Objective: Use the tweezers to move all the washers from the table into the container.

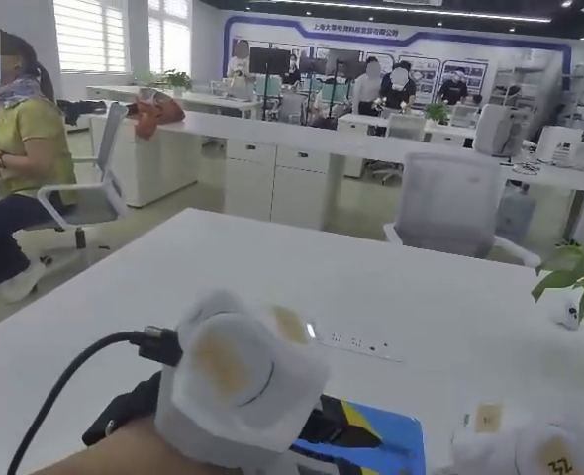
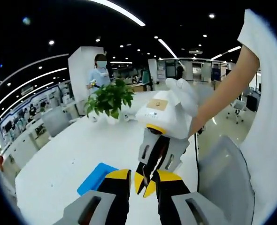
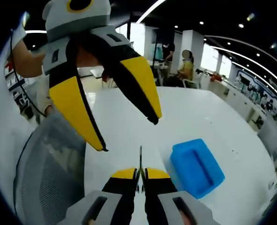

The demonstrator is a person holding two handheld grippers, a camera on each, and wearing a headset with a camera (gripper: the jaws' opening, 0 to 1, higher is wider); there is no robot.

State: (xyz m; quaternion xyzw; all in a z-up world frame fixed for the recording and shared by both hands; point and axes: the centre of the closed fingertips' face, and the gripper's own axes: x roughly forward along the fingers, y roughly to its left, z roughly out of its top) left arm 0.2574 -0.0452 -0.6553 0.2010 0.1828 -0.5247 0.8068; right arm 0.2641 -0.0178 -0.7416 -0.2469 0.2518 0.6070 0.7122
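My right gripper (image 3: 141,174) is shut on thin metal tweezers (image 3: 140,159), whose tips point up over the white table (image 3: 190,112). Facing it from the upper left, my left gripper (image 3: 129,135) stands wide open with nothing between its yellow jaws. A blue rectangular container (image 3: 197,166) lies on the table to the right of the tweezers. In the left gripper view my left gripper (image 2: 144,175) brackets the down-pointing tips of the right gripper (image 2: 144,184), with the container (image 2: 96,177) to the left. The head view has the left gripper (image 1: 341,426) bottom left, beside the container (image 1: 381,435).
A potted plant (image 1: 579,277) stands at the table's right edge. A socket strip (image 1: 356,343) is set into the tabletop (image 1: 272,287). A grey mesh chair (image 3: 49,173) is close by the grippers. A person (image 1: 20,168) sits at far left.
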